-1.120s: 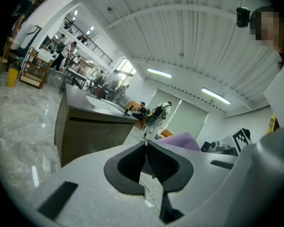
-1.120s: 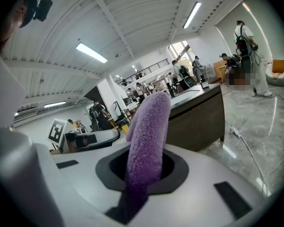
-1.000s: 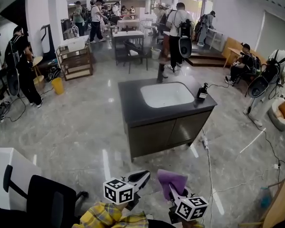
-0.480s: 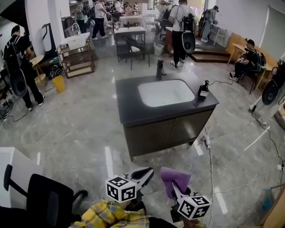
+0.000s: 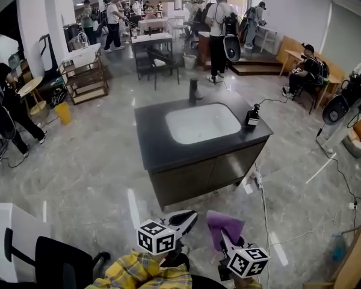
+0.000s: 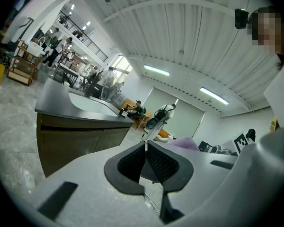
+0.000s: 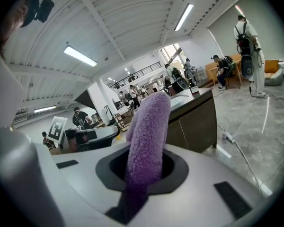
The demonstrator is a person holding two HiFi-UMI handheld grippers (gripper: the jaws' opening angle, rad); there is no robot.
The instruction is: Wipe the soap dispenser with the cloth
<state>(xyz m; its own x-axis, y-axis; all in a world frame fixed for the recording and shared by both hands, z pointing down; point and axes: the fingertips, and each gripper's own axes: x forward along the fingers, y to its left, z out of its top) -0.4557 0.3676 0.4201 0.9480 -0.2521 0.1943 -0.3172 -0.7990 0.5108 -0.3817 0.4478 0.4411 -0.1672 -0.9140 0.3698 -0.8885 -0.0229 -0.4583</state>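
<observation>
Surface (image 5: 150,134) at 12 o'clock bears the soap dispenser (image 5: 252,115), well apart; right gripper (image 5: 222,233) clamps the cloth (image 5: 224,223), left gripper (image 5: 183,220) sits closed and empty, so closing in seems next.

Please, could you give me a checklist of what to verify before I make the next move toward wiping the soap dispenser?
1. Cloth gripped in right gripper jaws: ok.
2. Left gripper shut and empty: ok.
3. Soap dispenser upright on the counter, right of the sink: ok.
4. Dispenser within reach: not ok, the counter stands well ahead.
5. Where the dispenser is dirty: cannot tell, too small.
</observation>
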